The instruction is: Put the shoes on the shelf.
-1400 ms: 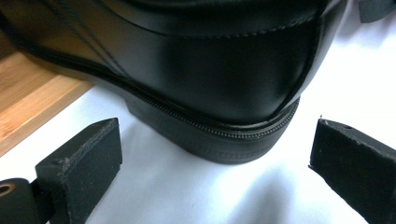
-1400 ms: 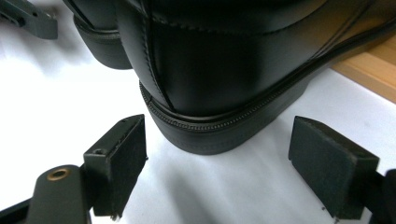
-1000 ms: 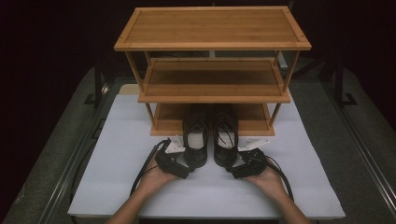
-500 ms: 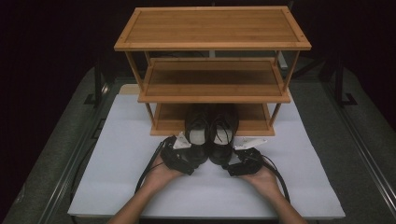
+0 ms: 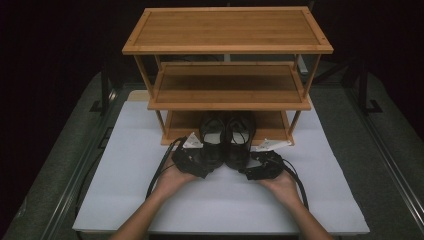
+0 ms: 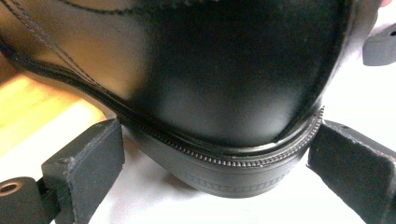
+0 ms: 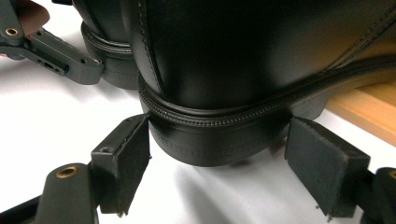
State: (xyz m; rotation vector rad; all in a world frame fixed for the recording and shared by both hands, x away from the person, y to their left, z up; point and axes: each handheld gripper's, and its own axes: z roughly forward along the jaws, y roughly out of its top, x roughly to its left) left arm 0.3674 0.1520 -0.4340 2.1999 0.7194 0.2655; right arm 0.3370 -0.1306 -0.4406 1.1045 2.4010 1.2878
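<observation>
In the high view, both forearms are stretched forward from the near edge, the left gripper [image 5: 192,159] and right gripper [image 5: 264,166] brought to the heels of the left shoe [image 5: 212,141] and right shoe [image 5: 239,142]. The shoes are set side by side on the white mat [image 5: 125,165], toes under the rack [image 5: 227,50].

In the left gripper view, the left shoe's heel [image 6: 224,116] is seen between open jaws (contact on either side cannot be told).

In the right gripper view, the right shoe's heel [image 7: 219,93] is straddled by open jaws, the left one touching the sole, the right one just beside it; the left gripper [image 7: 51,44] is seen far left.
</observation>
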